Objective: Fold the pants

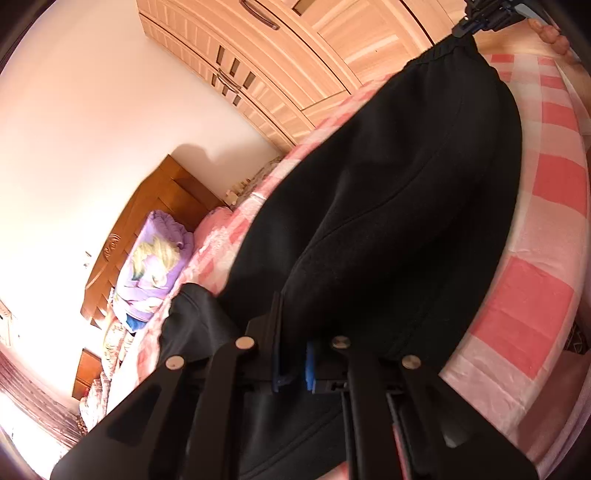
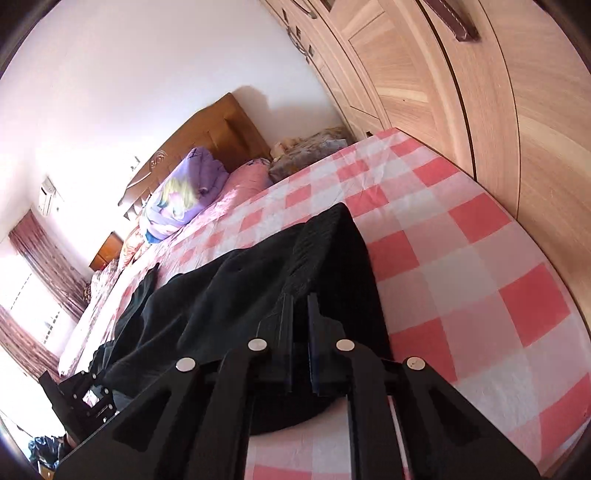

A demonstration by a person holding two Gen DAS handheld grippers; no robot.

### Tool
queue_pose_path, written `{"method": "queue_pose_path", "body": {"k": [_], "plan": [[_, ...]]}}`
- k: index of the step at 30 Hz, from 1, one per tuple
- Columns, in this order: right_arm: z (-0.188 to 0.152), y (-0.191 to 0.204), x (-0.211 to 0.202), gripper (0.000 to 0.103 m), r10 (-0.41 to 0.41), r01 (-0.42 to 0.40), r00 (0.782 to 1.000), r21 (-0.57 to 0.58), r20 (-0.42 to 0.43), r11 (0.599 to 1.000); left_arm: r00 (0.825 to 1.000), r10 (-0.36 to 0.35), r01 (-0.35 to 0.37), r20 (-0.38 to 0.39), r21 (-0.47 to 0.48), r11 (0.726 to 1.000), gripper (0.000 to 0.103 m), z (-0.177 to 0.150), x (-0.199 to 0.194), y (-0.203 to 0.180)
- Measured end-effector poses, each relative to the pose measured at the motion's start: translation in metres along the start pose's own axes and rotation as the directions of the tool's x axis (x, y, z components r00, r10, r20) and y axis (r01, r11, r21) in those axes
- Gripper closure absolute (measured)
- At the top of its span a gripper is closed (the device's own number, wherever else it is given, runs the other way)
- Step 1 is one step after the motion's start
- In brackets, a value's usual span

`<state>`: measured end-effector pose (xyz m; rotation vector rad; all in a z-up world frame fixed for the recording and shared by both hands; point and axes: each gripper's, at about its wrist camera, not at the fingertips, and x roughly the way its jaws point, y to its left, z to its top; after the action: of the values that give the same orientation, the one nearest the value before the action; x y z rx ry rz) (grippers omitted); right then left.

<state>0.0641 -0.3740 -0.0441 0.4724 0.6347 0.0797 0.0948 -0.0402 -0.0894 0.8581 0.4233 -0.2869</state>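
Black pants [image 1: 388, 206] hang stretched between my two grippers above a bed with a pink-and-white checked sheet [image 1: 546, 258]. My left gripper [image 1: 293, 325] is shut on one edge of the pants. In the left wrist view my right gripper [image 1: 469, 26] shows at the top right, shut on the ribbed waistband corner. In the right wrist view my right gripper [image 2: 300, 299] is shut on the pants [image 2: 229, 295] at the ribbed waistband, and the cloth trails down to the left onto the sheet [image 2: 461, 280]. The left gripper [image 2: 77, 398] shows at the lower left.
A light wooden wardrobe [image 2: 480, 92] runs along the bed's right side. A brown headboard [image 2: 221, 129], a purple pillow [image 2: 188, 184] and pink bedding lie at the far end. A curtained window [image 2: 37, 266] is at the left.
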Motion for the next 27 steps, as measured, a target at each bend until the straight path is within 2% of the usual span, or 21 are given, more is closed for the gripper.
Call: {"method": "queue_pose_path", "body": {"k": [2,6,9,11,15,17,19,20,21,22,24,25,26,27], "plan": [[-0.008,-0.007,0.005,0.093,-0.01,0.01,1.0,0.009,-0.025,1.0,1.0,-0.014,0.014,-0.002,0.0,1.0,0.094,-0.001,-0.003,0.0],[-0.018,-0.032,0.019,0.083,0.012,-0.006,0.998,0.098,-0.064,0.995,0.999,-0.032,0.034,-0.032,0.046,0.998,0.094,-0.009,0.002,-0.014],[-0.018,-0.031,0.022,0.082,-0.003,0.009,0.998,0.081,-0.066,0.997,0.999,-0.025,0.029,-0.047,0.077,0.997,0.093,-0.01,0.006,-0.023],[-0.018,-0.025,0.022,0.082,-0.028,0.03,0.998,0.035,-0.062,0.999,0.998,-0.028,0.031,-0.047,0.065,0.997,0.093,-0.01,0.007,-0.023],[-0.016,-0.01,0.012,0.095,-0.096,0.096,0.995,-0.047,-0.009,0.994,0.999,-0.026,0.027,-0.032,0.04,0.999,0.093,-0.01,0.004,-0.016],[-0.013,-0.008,0.006,0.098,-0.14,0.141,0.99,-0.058,0.019,0.988,0.999,-0.03,0.03,-0.023,0.021,0.999,0.093,-0.009,0.0,-0.013],[-0.013,-0.014,0.01,0.098,-0.167,0.167,0.986,-0.052,-0.006,0.985,0.998,-0.053,0.054,-0.034,0.02,0.998,0.093,-0.011,0.002,-0.014],[-0.013,-0.017,0.013,0.097,-0.183,0.181,0.983,-0.045,-0.027,0.982,0.998,-0.056,0.057,-0.041,0.035,0.998,0.09,-0.013,0.005,-0.018],[-0.015,-0.018,0.017,0.09,-0.221,0.219,0.974,-0.049,-0.046,0.975,0.997,-0.056,0.058,-0.046,0.047,0.997,0.087,-0.015,0.006,-0.022],[-0.018,-0.015,0.021,0.089,-0.275,0.271,0.959,-0.066,-0.063,0.96,0.996,-0.07,0.074,-0.053,0.059,0.996,0.081,-0.019,0.008,-0.028],[-0.022,-0.005,0.02,0.089,-0.289,0.284,0.956,-0.096,-0.05,0.954,0.999,-0.028,0.031,-0.038,0.07,0.997,0.076,-0.022,0.006,-0.034],[-0.024,0.007,0.018,0.089,-0.332,0.328,0.943,-0.126,-0.015,0.936,0.999,-0.01,0.012,-0.034,0.064,0.998,0.065,-0.023,0.005,-0.033],[-0.023,0.015,0.019,0.089,-0.359,0.356,0.933,-0.148,0.004,0.923,1.0,0.007,-0.005,-0.029,0.05,0.999,0.047,-0.023,0.004,-0.031],[-0.022,0.026,0.019,0.089,-0.386,0.384,0.922,-0.176,0.026,0.906,1.0,0.018,-0.017,-0.024,0.027,1.0,0.037,-0.024,0.002,-0.026]]}}
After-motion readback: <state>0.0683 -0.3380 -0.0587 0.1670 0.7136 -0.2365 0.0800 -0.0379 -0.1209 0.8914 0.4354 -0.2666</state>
